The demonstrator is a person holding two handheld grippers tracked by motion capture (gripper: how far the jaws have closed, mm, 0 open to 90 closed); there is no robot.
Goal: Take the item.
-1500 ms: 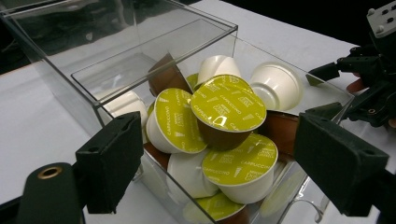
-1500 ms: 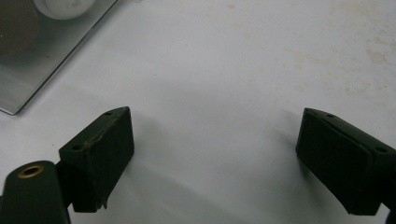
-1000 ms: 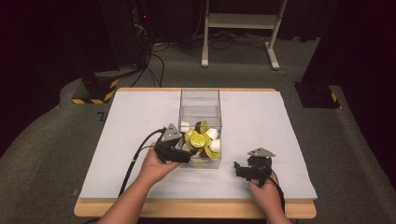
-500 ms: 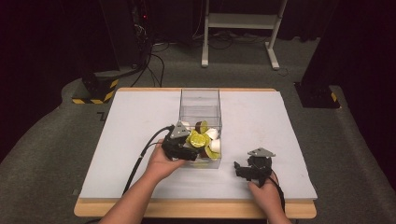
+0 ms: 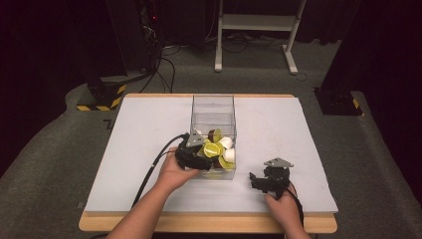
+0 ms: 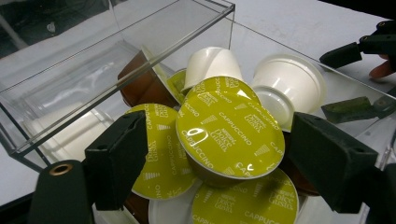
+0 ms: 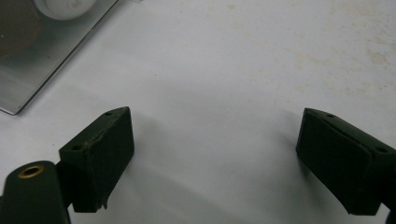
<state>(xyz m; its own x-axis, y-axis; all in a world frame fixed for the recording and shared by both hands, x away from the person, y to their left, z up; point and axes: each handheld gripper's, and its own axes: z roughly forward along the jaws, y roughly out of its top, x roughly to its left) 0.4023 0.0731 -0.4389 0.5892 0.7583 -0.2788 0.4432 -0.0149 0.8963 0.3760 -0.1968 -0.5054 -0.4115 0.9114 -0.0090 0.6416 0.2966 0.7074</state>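
The left tongs (image 6: 212, 154) are gaping around a green-lidded pod (image 6: 229, 126) in the full box (image 5: 213, 107), unlifted, while the right tongs (image 7: 224, 158) are lying open, empty.

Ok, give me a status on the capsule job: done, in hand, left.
Done: nothing lies outside the clear plastic box on the white table.
In hand: the left hand-held gripper has its jaws open on either side of a green-lidded cappuccino capsule, not yet clamped.
Left: the other green, white and brown capsules sit in the box. The right hand-held gripper rests open over the bare table.
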